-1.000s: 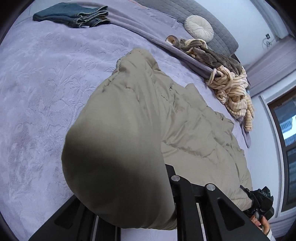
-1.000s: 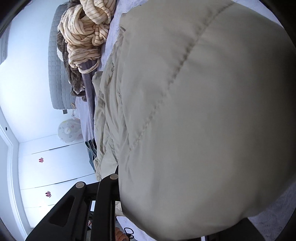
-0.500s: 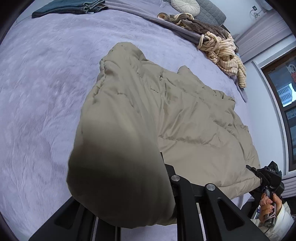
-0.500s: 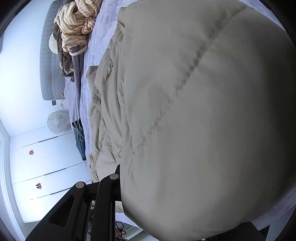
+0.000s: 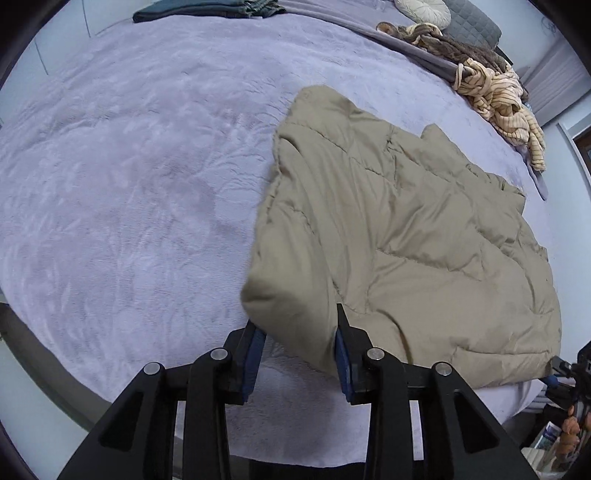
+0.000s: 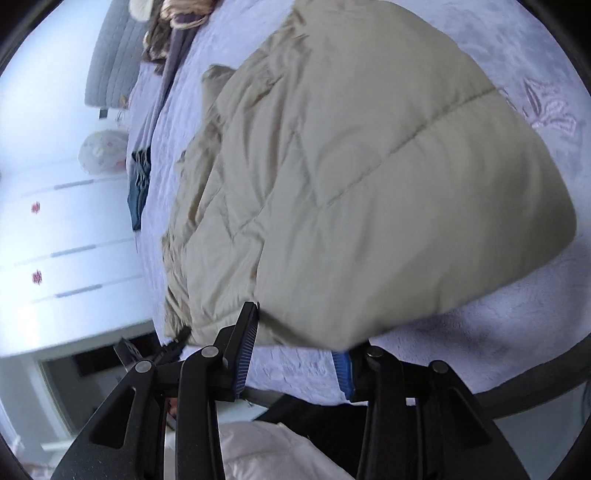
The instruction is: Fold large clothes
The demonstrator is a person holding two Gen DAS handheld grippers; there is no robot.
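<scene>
A beige quilted puffer jacket (image 5: 424, 229) lies spread on the lilac bed cover (image 5: 129, 184), its near edge at the bed's front. My left gripper (image 5: 295, 321) points steeply down at the jacket's near left corner. Its jaws are opening, and the corner still bulges between the blue pads (image 5: 255, 350) without being pinched. My right gripper (image 6: 301, 332) is at the jacket's (image 6: 369, 166) other near corner. Its jaws are opening too, with the fabric resting loosely above and between the fingers. In the left wrist view the right gripper (image 5: 565, 369) shows at the far right corner.
Folded jeans (image 5: 207, 9) lie at the far side of the bed. A cream striped garment (image 5: 498, 96), a brown one (image 5: 443, 40) and a round cushion (image 5: 421, 7) sit by the grey headboard (image 5: 476, 22). White wardrobe doors (image 6: 55, 240) stand beyond the bed.
Both grippers drew back toward the bed's near edge. The lifted jacket edge that filled both views has come down onto the bed. Both pairs of jaws have widened off the fabric.
</scene>
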